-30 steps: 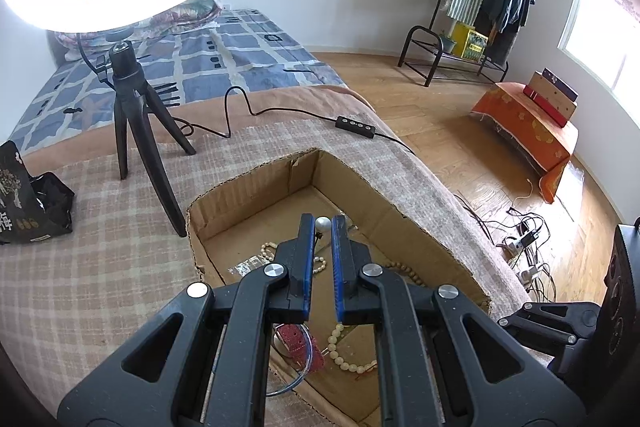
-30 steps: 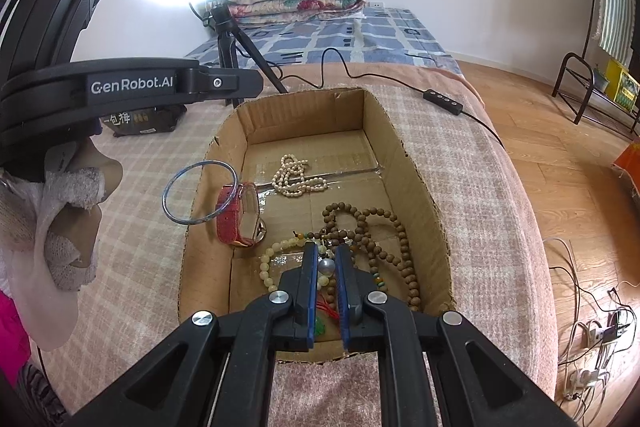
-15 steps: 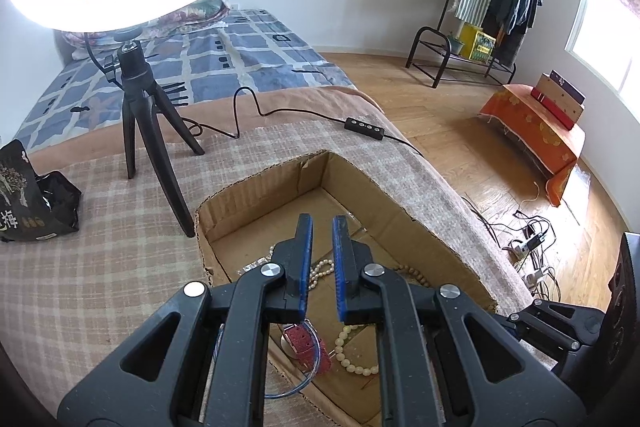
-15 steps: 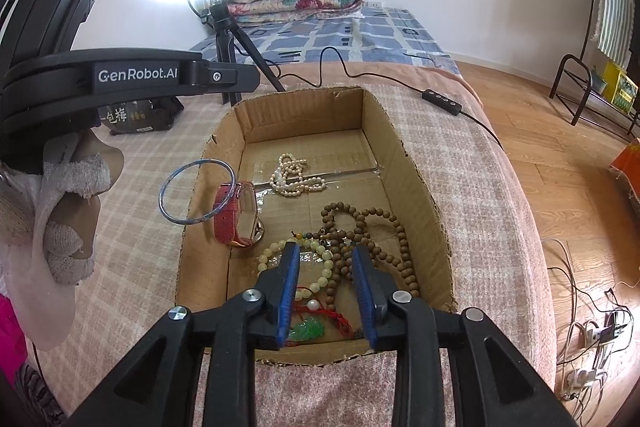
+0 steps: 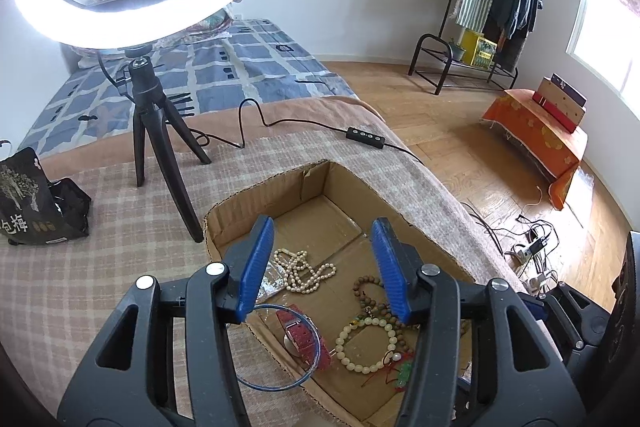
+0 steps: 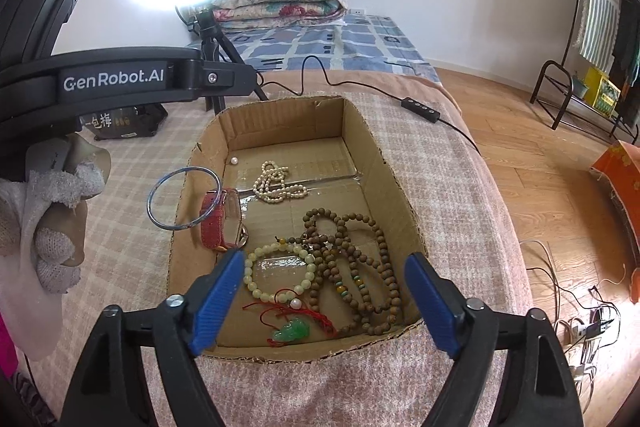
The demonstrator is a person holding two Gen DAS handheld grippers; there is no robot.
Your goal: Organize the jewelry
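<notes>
With both the left tongs (image 5: 322,269) and right tongs (image 6: 326,301) spread and empty, the bangle (image 6: 184,197) overhanging the cardboard box (image 6: 394,183) wall at nine o'clock may slip off if bumped.

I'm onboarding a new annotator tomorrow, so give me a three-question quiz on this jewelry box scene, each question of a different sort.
1. True or false: the right gripper is shut on the jade pendant.
2. Multiple choice: where is the blue bangle? A) flat on the floor of the cardboard box; B) leaning over the box's left wall, beside the red watch; C) held in the left gripper.
3. Fill in: the single loose pearl lies in the box's far ____ corner, seen from the right wrist.

Key: 1 false, both grippers are open and hold nothing. 2 B. 3 left.
</notes>
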